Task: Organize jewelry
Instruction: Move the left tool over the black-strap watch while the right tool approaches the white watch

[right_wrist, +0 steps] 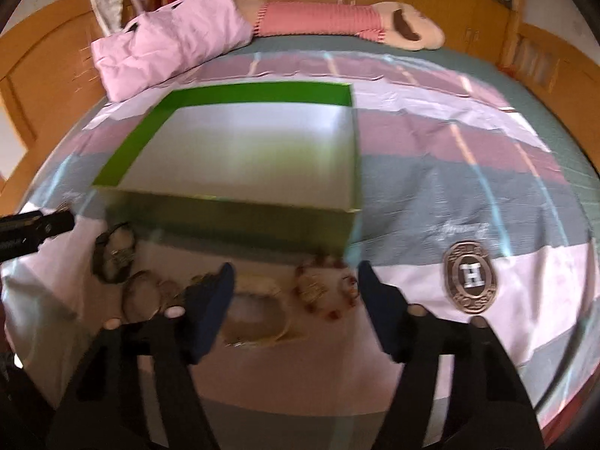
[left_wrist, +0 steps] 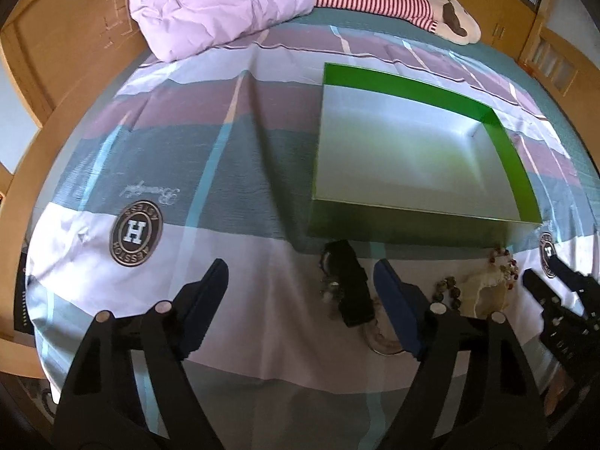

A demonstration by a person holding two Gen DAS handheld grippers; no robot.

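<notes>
Bedroom scene, wooden panelling all round, and we're over a bed with a striped bedsheet (left_wrist: 232,142) in pink, maroon and grey-green. Jewelry sits in a loose row on the sheet just in front of the green box (left_wrist: 525,172): a black watch (left_wrist: 350,285) on the left, a dark beaded bracelet (left_wrist: 448,290) beside it, a pale bangle (right_wrist: 258,315) in the middle, and reddish bead bracelets (right_wrist: 318,288) towards the right.

Left gripper (left_wrist: 300,296) hangs above the watch end, jaws wide apart, nothing held. Right gripper (right_wrist: 296,292) hovers over the bangle and beads, jaws also spread, nothing between them; its view is blurred.

By my read, no piece is picked up yet. Best approach: take one item at a time, come down so both fingers straddle a single band, close on the strap or bead string without catching the sheet, then lift clear of the box's near wall before releasing.

Box interior shows a plain silvery floor with nothing in it. Further back lie a lilac pillow (left_wrist: 221,7) and a striped plush toy (left_wrist: 393,0).
</notes>
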